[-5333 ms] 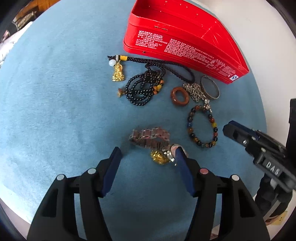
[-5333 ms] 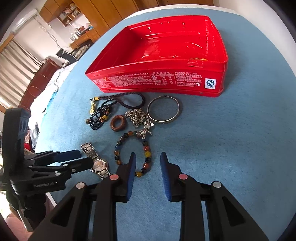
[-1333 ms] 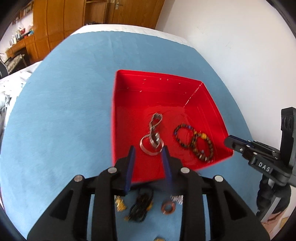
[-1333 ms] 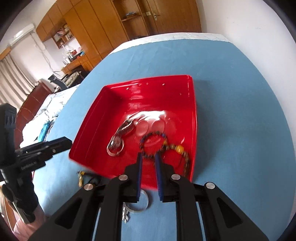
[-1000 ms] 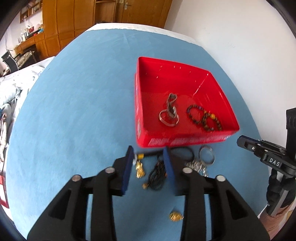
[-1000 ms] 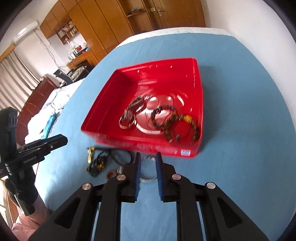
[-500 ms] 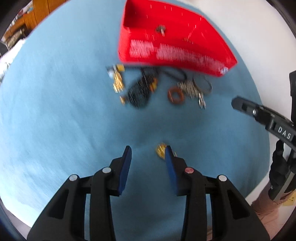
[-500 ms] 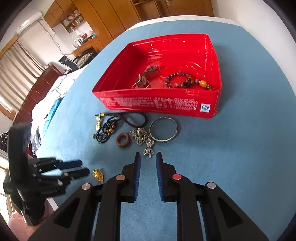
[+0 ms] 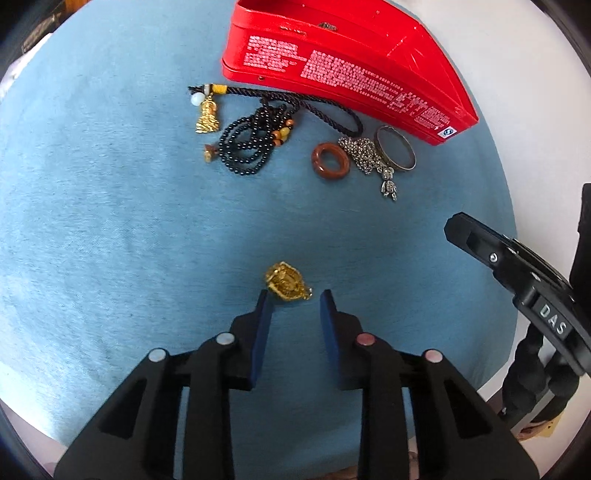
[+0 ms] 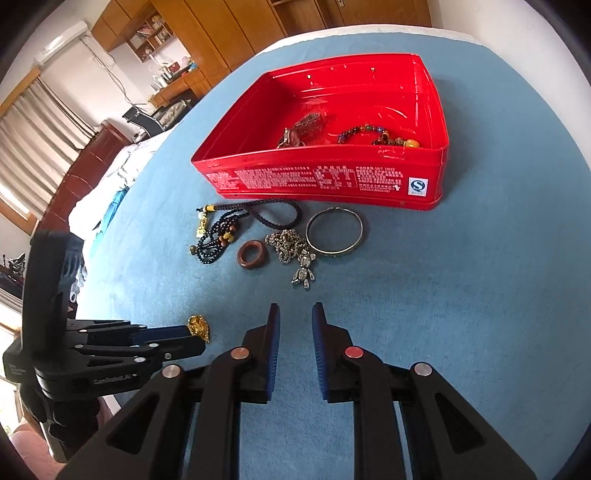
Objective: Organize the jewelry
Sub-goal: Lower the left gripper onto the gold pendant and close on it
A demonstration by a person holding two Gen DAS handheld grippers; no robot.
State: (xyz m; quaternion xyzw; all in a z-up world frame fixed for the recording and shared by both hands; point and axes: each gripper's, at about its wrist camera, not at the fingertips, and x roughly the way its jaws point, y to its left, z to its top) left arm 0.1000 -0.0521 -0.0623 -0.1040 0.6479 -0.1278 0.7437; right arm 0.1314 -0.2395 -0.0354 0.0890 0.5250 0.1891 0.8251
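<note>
A gold pendant [image 9: 286, 285] lies on the blue cloth just ahead of my left gripper [image 9: 293, 297], which is open and empty with a fingertip on either side of it. It also shows in the right wrist view [image 10: 198, 326]. My right gripper [image 10: 294, 314] is slightly open and empty, just short of the silver bear chain [image 10: 295, 254]. The red tin [image 10: 332, 129] holds a watch [image 10: 301, 131] and a bead bracelet [image 10: 376, 136]. A brown ring [image 9: 330, 161], silver bangle [image 9: 395, 152], black bead necklace [image 9: 251, 144] and corded gold charm [image 9: 207, 114] lie in front of the tin.
The blue cloth [image 9: 110, 221] covers a round table; its edge is near on the right of the left wrist view. The right gripper's body [image 9: 524, 273] shows there. A bed and wooden cabinets [image 10: 221, 33] stand beyond the table.
The watch and the multicoloured bead bracelet went from the cloth into the red tin. Both grippers came back down from the tin; my left one now straddles the gold pendant.
</note>
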